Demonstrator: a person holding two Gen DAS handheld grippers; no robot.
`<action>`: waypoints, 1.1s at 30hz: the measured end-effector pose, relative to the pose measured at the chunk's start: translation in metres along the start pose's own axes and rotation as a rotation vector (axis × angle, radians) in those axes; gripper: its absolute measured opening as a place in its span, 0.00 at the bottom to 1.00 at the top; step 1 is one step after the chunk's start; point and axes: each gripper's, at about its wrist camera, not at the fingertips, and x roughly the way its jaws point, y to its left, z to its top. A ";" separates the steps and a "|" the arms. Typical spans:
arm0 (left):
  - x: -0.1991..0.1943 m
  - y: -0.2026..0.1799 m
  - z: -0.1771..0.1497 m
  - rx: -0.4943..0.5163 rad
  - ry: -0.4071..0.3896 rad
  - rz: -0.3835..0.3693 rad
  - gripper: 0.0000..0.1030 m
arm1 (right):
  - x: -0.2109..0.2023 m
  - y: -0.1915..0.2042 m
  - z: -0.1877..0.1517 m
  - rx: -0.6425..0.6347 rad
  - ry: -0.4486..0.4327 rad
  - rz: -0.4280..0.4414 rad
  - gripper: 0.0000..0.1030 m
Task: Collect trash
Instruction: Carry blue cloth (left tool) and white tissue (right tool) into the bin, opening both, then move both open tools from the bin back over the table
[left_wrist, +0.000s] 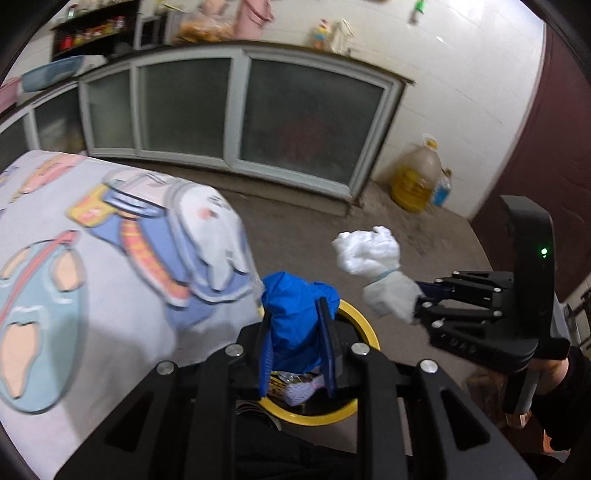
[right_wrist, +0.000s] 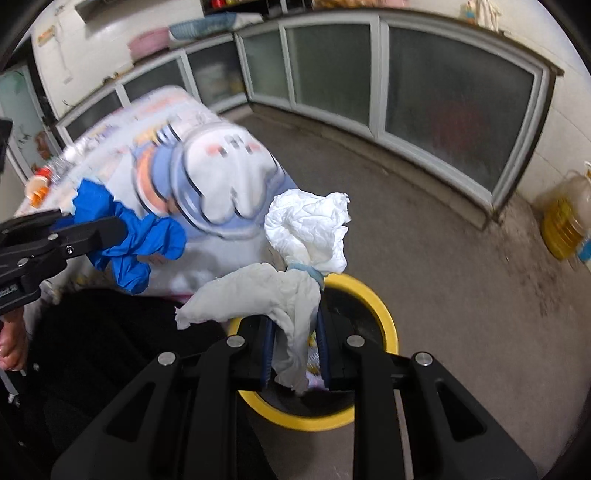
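Observation:
My left gripper (left_wrist: 295, 332) is shut on a crumpled blue glove (left_wrist: 291, 310), held right above a black bin with a yellow rim (left_wrist: 364, 325). Wrappers (left_wrist: 295, 387) lie inside the bin. My right gripper (right_wrist: 295, 332) is shut on a crumpled white tissue wad (right_wrist: 306, 229) with a pale blue band around its middle, over the same bin's yellow rim (right_wrist: 386, 310). In the right wrist view the left gripper (right_wrist: 110, 229) comes in from the left with the blue glove (right_wrist: 136, 240). In the left wrist view the right gripper (left_wrist: 419, 302) holds the tissue (left_wrist: 369, 254) at the right.
A table under a cartoon-print cloth (left_wrist: 92, 277) stands just left of the bin; a plastic bottle (right_wrist: 55, 170) lies on its far end. Low cabinets with frosted doors (left_wrist: 310, 122) line the wall. An oil jug (left_wrist: 417, 177) sits in the corner on the concrete floor (right_wrist: 424, 229).

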 end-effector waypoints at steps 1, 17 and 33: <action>0.006 -0.002 -0.001 0.001 0.014 -0.002 0.19 | 0.006 -0.001 -0.003 0.002 0.026 -0.004 0.18; 0.077 -0.003 -0.009 -0.021 0.162 -0.037 0.28 | 0.075 -0.027 -0.025 0.076 0.263 -0.060 0.22; 0.009 0.025 -0.007 -0.137 0.028 -0.030 0.84 | 0.044 -0.070 -0.023 0.184 0.180 -0.153 0.62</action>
